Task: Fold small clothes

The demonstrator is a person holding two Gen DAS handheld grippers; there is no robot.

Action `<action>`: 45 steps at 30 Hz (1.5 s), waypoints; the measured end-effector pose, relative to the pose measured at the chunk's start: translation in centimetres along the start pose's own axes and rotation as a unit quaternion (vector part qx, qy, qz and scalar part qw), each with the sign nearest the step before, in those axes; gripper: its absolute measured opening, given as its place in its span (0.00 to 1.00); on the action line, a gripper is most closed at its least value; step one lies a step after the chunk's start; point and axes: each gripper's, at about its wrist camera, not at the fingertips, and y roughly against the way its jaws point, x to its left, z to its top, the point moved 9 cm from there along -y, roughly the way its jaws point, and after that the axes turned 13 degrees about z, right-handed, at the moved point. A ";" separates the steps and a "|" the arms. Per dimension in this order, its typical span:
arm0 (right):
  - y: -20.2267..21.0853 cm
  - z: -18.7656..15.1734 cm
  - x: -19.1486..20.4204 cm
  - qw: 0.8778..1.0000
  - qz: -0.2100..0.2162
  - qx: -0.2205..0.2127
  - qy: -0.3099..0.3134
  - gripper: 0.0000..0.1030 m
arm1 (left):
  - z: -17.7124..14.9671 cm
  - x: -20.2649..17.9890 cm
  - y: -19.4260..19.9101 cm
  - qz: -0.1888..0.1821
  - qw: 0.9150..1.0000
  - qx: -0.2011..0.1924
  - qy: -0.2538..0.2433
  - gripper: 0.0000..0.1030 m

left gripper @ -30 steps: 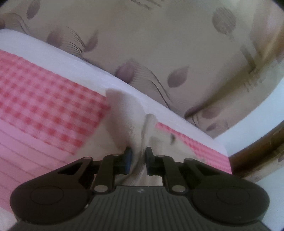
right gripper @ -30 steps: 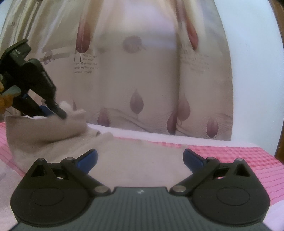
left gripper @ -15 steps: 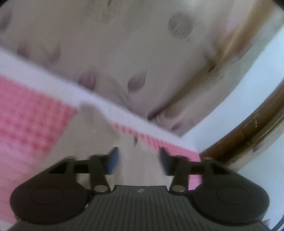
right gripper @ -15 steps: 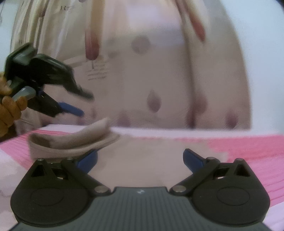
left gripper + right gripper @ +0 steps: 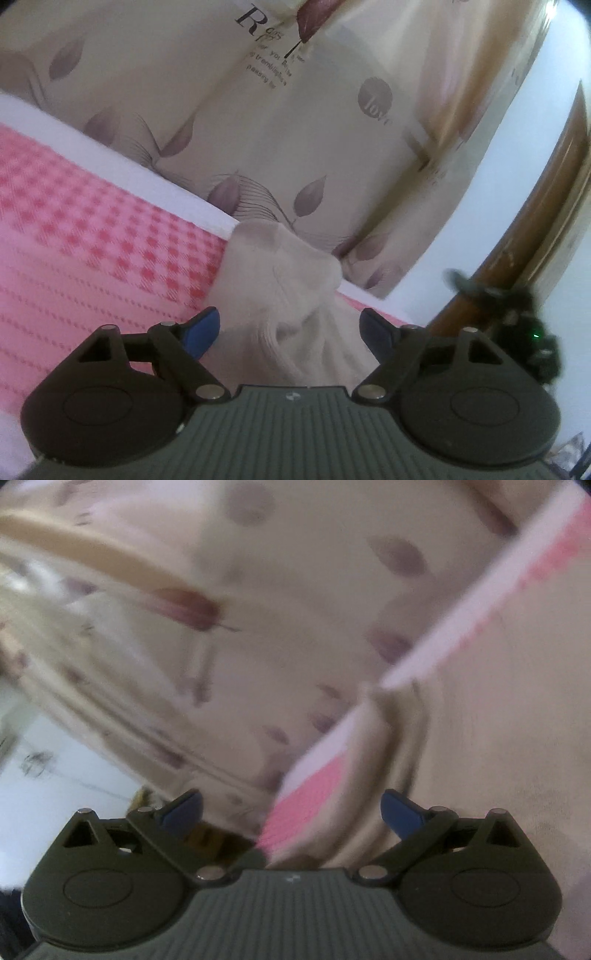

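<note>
A small beige garment lies folded over on the pink checked bed cover, its doubled edge bunched between my left fingers. My left gripper is open right over that fold, holding nothing. In the blurred, tilted right wrist view the same garment fills the right side, with its folded edge running up the middle. My right gripper is open and empty, at the garment's folded edge. The right gripper also shows in the left wrist view, dark and blurred at the right.
A cream curtain with purple leaf prints hangs just behind the bed's white far edge. A white wall and a brown wooden frame stand at the right. The pink cover shows beside the fold in the right wrist view.
My left gripper opened and let go of the garment's lifted corner, which now lies folded over. My right gripper stayed open and swung round, tilting sharply towards the folded edge.
</note>
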 end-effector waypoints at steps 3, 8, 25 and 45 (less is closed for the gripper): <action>-1.2 -0.1 -1.8 0.999 0.009 -0.006 -0.043 1.00 | -0.9 -0.8 -0.5 -0.024 1.000 0.002 -0.012 0.78; -2.9 0.2 -3.3 0.999 -0.007 -0.011 -0.053 1.00 | -2.8 -2.2 -0.9 -0.053 0.997 0.019 -0.047 0.78; -4.8 1.0 -4.4 0.996 -0.065 0.022 -0.049 1.00 | -4.3 -3.4 -1.7 -0.076 0.993 0.046 -0.082 0.89; -5.9 1.7 -2.9 0.995 -0.078 0.004 0.060 0.18 | -1.4 -1.5 0.8 -0.041 0.997 -0.061 -0.034 0.97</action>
